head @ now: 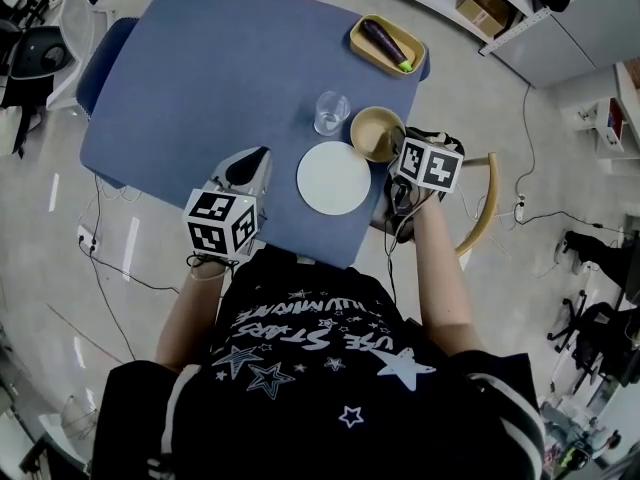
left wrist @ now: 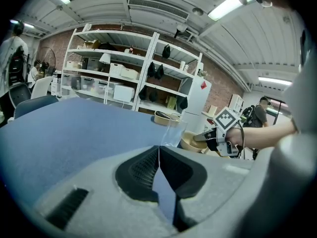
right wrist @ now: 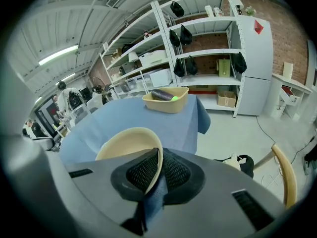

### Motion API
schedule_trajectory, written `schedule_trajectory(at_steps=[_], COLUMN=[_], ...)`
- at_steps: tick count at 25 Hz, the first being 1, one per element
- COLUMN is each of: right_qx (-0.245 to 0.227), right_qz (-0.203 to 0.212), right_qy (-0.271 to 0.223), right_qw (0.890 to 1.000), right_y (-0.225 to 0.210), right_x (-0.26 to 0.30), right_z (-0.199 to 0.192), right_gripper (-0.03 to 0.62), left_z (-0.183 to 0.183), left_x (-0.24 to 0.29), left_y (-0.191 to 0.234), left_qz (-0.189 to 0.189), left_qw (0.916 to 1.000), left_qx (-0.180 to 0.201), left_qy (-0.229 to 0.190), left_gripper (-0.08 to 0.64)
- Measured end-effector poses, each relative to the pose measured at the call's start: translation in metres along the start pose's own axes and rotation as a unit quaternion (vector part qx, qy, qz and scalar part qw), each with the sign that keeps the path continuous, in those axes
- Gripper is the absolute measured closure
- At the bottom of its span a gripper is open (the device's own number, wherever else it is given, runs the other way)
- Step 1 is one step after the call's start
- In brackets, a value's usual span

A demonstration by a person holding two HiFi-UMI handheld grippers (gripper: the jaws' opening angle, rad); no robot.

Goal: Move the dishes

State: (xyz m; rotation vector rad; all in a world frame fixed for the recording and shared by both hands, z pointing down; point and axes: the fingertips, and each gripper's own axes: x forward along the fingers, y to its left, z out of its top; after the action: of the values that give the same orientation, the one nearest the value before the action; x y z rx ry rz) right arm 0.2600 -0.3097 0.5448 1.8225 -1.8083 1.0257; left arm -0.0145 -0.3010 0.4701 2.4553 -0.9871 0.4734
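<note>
A tan bowl (head: pixel 372 131) stands near the right edge of the blue table (head: pixel 220 68), with its rim pinched between the shut jaws of my right gripper (head: pixel 397 152). In the right gripper view the bowl's (right wrist: pixel 126 144) rim runs down between the pads of the right gripper (right wrist: pixel 157 158). A white plate (head: pixel 334 177) lies flat just in front of the bowl. A clear glass (head: pixel 331 111) stands upright behind the plate. My left gripper (head: pixel 261 156) hovers left of the plate, shut with nothing in it. From it I see the glass (left wrist: pixel 173 131) and the bowl (left wrist: pixel 190 142).
A yellow tray (head: pixel 389 60) holding a dark eggplant (head: pixel 385 43) sits at the table's far right corner. A wooden chair (head: pixel 482 208) stands by the right edge, a blue chair (head: pixel 98 63) at the left. Shelving (right wrist: pixel 198 48) lines the far wall.
</note>
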Motion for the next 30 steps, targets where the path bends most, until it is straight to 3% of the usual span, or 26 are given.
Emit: schedule_trajectory(at_steps=[3, 9, 13, 24, 30], right_qx=[0.000, -0.004, -0.010, -0.063, -0.087], right_qz=[0.011, 0.027, 0.032, 0.092, 0.152], right_qy=[-0.001, -0.018, -0.034, -0.079, -0.089], right_qw=[1.000, 0.999, 0.999, 0.991, 0.980], right_y=[0.001, -0.001, -0.005, -0.016, 0.032], right_x=[0.001, -0.006, -0.024, -0.098, -0.125], right_z=[-0.002, 0.004, 0.009, 0.013, -0.019], right_gripper=[0.544, 0.430, 0.404, 0.417, 0.483], left_z=[-0.001, 0.001, 0.004, -0.009, -0.046], left_x=[-0.001, -0.006, -0.013, -0.034, -0.078], left_y=[-0.003, -0.013, -0.024, -0.098, -0.106], left_qz=[0.002, 0.011, 0.021, 0.058, 0.082], left_qw=[1.0000, 0.9999, 0.9995, 0.9969, 0.9945], left_qx=[0.001, 0.003, 0.003, -0.001, -0.020], left_qy=[-0.001, -0.010, -0.023, -0.054, -0.062], left_gripper=[0.537, 0.537, 0.537, 0.537, 0.537])
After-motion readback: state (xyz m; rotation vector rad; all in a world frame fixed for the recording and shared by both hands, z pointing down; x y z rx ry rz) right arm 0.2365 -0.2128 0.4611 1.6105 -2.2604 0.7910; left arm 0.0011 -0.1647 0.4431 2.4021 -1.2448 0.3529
